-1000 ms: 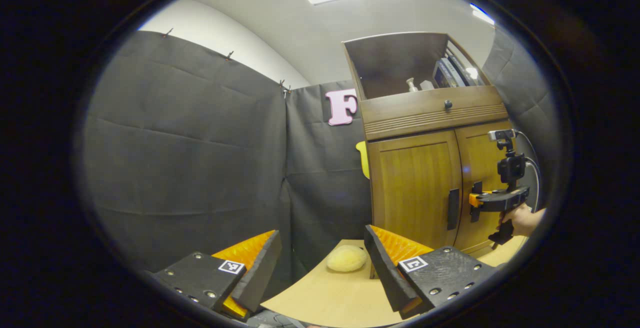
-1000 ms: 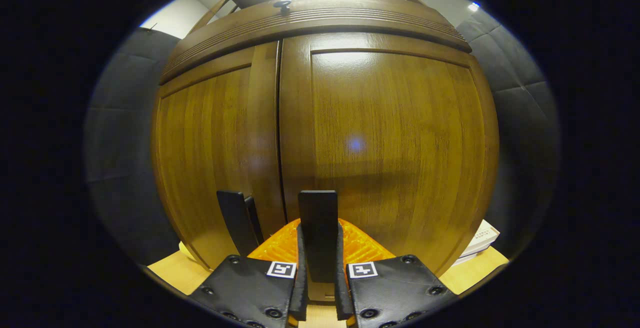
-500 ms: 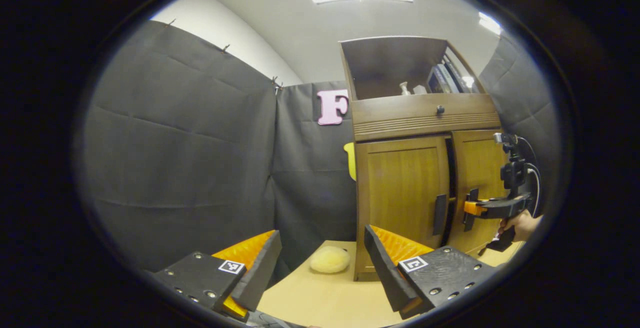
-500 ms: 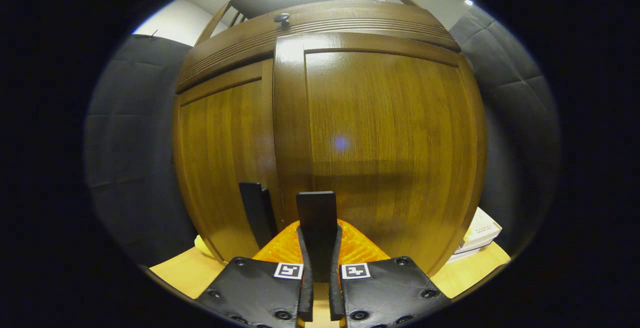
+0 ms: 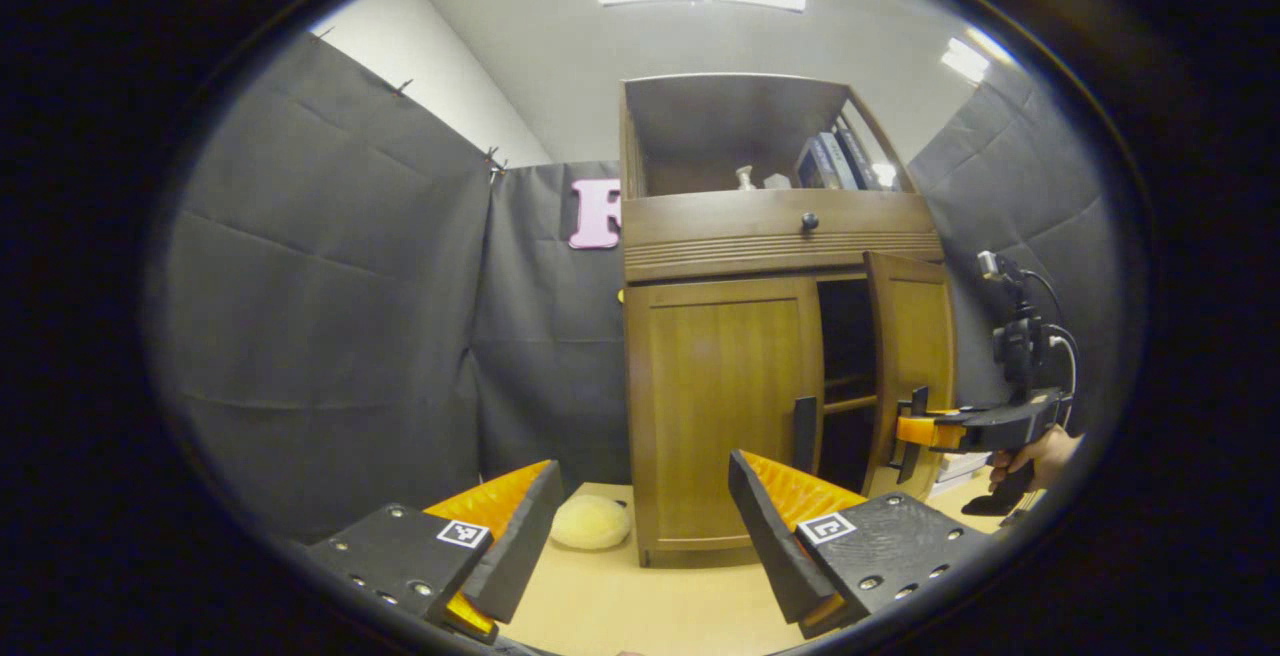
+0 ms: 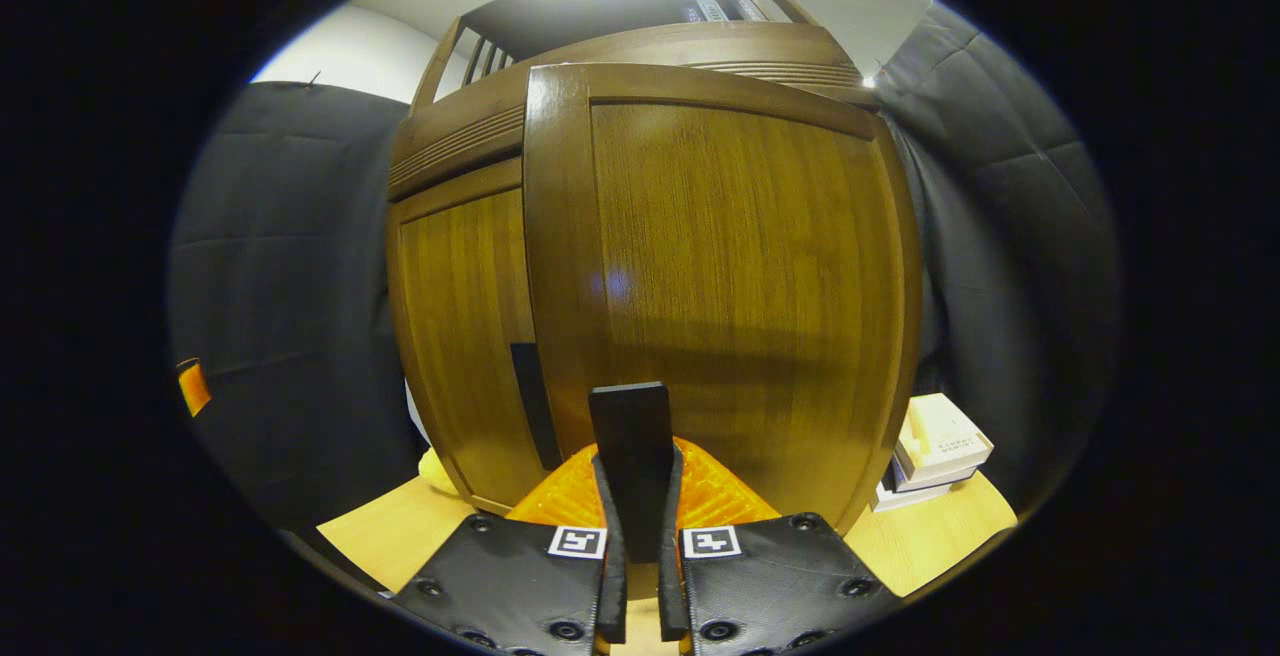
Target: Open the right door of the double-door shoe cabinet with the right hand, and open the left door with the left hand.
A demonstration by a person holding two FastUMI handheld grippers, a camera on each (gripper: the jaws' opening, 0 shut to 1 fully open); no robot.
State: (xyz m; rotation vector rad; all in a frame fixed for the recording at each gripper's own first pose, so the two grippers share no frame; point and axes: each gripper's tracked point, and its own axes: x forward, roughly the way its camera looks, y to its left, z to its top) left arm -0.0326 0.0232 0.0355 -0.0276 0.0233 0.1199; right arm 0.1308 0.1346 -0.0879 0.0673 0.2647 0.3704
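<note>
Brown wooden right door (image 5: 908, 366) hangs ajar, my right gripper (image 6: 636, 496) clenched on its black handle (image 6: 630, 456); my left gripper (image 5: 640, 526) gapes released, pale yellow sponge (image 5: 590, 521) at twelve o'clock.

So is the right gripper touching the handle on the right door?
Touching. In the right gripper view, the right gripper has both fingers pressed against the dark handle of the right door, with no gap between them.
</note>
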